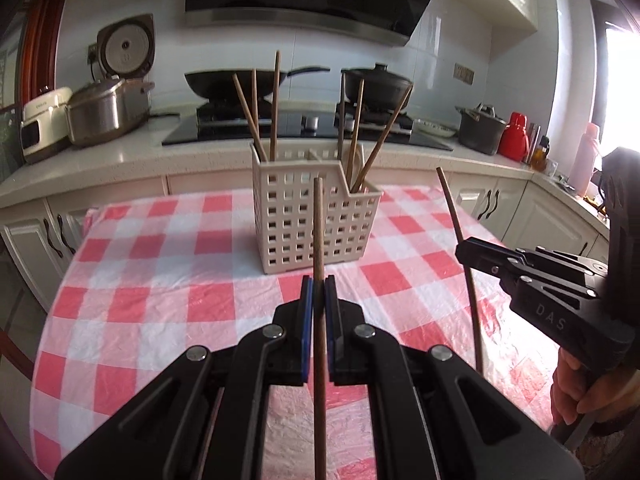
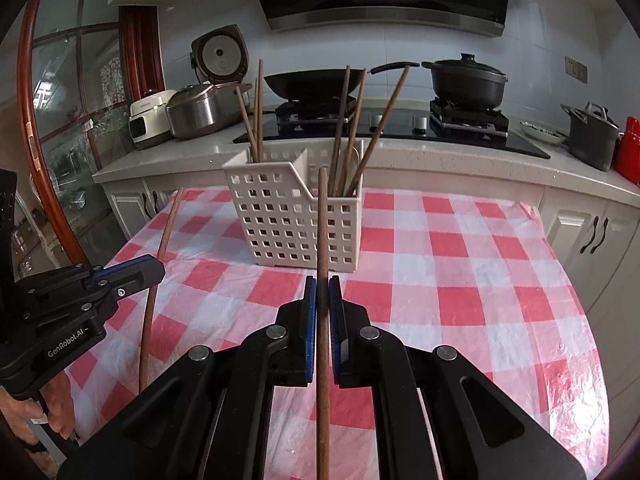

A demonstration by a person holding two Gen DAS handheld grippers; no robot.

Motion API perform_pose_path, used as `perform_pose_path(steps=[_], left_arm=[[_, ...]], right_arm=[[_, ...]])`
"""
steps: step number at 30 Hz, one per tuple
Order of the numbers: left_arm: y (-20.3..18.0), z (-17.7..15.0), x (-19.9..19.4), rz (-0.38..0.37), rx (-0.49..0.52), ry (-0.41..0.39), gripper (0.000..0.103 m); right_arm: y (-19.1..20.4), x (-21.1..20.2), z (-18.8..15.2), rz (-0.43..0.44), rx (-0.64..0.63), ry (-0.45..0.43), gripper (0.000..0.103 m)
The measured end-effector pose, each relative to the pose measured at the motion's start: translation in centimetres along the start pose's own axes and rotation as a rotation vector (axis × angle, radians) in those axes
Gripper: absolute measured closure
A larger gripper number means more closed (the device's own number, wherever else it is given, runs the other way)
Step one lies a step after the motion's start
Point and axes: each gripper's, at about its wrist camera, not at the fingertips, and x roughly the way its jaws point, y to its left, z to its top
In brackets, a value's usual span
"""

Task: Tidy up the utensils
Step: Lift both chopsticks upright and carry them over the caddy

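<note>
Slim brown chopstick (image 1: 319,224) upright in left claw (image 1: 319,292); white lattice caddy (image 1: 312,220) beyond.

The tablecloth (image 1: 160,280) is checked red, pink and white. The basket (image 1: 296,220) is cream, pierced with square holes. The chopsticks (image 1: 319,240) are brown wood. Both grippers (image 1: 319,296) (image 2: 322,296) are black with blue pads (image 1: 307,300).

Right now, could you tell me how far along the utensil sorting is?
Done: six chopsticks stand in the white slotted basket, three per side. In hand: the left gripper and the right gripper each clamp one chopstick, short of the basket. Left: dropping both in; no loose utensils show on the checked tablecloth.
</note>
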Motion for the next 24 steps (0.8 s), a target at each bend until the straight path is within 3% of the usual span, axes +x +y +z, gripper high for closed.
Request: perform_pose_path(steps=[10, 24], left_arm=[[-0.5, 0.7, -4.7, 0.044, 0.023, -0.12, 0.097], [-0.6, 0.8, -6.1, 0.082, 0.038, -0.186, 0.097]], right_arm=[[1.8, -3.4, 1.0, 0.015, -0.05, -0.082, 0.097], [2.5, -4.4, 0.9, 0.004, -0.063, -0.111, 0.097]])
